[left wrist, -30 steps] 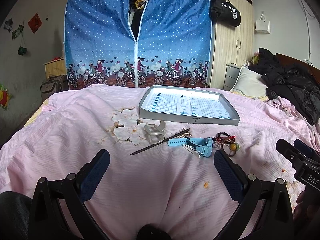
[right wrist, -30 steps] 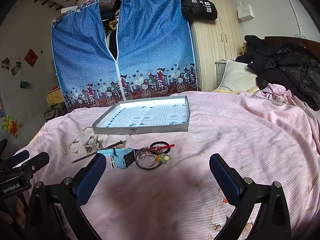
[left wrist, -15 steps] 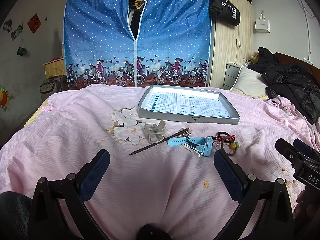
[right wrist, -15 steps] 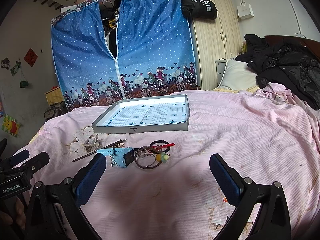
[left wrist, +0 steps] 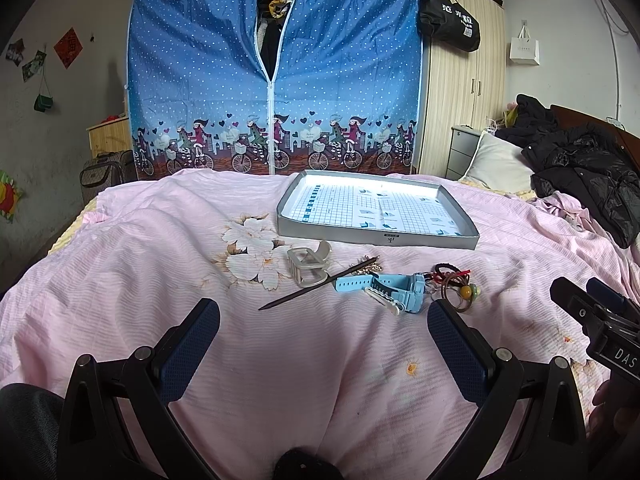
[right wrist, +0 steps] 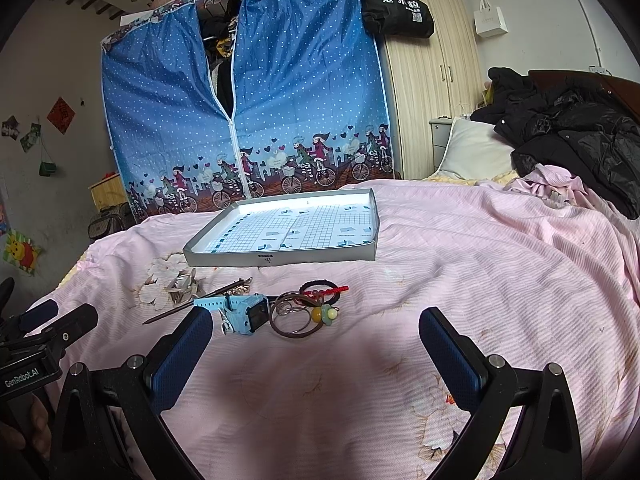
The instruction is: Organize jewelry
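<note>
Small items lie in a row on the pink bedspread: a clear hair claw (left wrist: pixel 309 264), a dark hair stick (left wrist: pixel 316 285), a light blue watch (left wrist: pixel 386 286) and a bunch of hair ties and rings (left wrist: pixel 454 284). Behind them sits a shallow grey tray (left wrist: pixel 376 238) with a grid-printed floor. My left gripper (left wrist: pixel 323 338) hovers open just short of the row, nothing between its fingers. The right wrist view shows the same watch (right wrist: pixel 244 312), the rings (right wrist: pixel 304 310) and the tray (right wrist: pixel 280 256), with my right gripper (right wrist: pixel 316 338) open and empty in front of them.
A blue zip wardrobe (left wrist: pixel 276 72) and a wooden cupboard (left wrist: pixel 460 100) stand beyond the bed. Black coats (left wrist: pixel 580 168) and a pillow (left wrist: pixel 496 166) lie at the right. The other gripper shows at each view's edge, the right gripper (left wrist: pixel 592 320) and the left gripper (right wrist: pixel 36 340).
Both grippers have edged slightly forward toward the row of items. Nothing on the bed has moved.
</note>
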{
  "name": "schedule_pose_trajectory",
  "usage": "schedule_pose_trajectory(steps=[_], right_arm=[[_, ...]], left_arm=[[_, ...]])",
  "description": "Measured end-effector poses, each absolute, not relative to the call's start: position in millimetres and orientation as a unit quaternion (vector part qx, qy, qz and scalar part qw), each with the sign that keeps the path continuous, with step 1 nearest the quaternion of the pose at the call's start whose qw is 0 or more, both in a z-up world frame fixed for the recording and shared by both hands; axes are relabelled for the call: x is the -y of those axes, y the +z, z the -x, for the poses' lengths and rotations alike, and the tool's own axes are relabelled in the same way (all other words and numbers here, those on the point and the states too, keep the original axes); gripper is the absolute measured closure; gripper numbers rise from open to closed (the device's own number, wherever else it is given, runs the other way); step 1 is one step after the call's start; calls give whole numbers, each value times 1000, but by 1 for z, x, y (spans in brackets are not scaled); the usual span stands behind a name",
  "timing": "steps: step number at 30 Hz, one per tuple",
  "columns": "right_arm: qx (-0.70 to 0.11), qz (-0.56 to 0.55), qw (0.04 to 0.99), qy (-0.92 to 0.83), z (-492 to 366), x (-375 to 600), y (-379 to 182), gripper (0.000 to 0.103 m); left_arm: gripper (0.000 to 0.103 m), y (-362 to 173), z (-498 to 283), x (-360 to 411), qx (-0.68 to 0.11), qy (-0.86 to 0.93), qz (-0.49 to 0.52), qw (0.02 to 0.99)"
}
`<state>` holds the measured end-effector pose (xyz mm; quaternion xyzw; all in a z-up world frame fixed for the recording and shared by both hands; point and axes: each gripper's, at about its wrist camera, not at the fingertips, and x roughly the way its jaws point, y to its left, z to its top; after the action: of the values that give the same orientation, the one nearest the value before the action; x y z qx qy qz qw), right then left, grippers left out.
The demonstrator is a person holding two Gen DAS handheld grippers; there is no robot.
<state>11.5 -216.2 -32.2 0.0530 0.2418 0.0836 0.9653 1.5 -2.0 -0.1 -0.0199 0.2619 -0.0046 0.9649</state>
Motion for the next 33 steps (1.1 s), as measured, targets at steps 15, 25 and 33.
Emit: schedule_pose_trajectory(steps=[15, 25, 33], right_arm=[[-244, -53, 965, 84, -12, 216, -32, 0], [-259, -57, 960, 85, -14, 214, -38, 0], [-287, -65, 951, 93, -18, 211, -40, 0]], left_arm=[[1, 0, -2, 1, -263, -5, 21, 964], [1, 0, -3, 1, -269, -13, 28, 963], [1, -4, -6, 7, -287, -27, 11, 958]])
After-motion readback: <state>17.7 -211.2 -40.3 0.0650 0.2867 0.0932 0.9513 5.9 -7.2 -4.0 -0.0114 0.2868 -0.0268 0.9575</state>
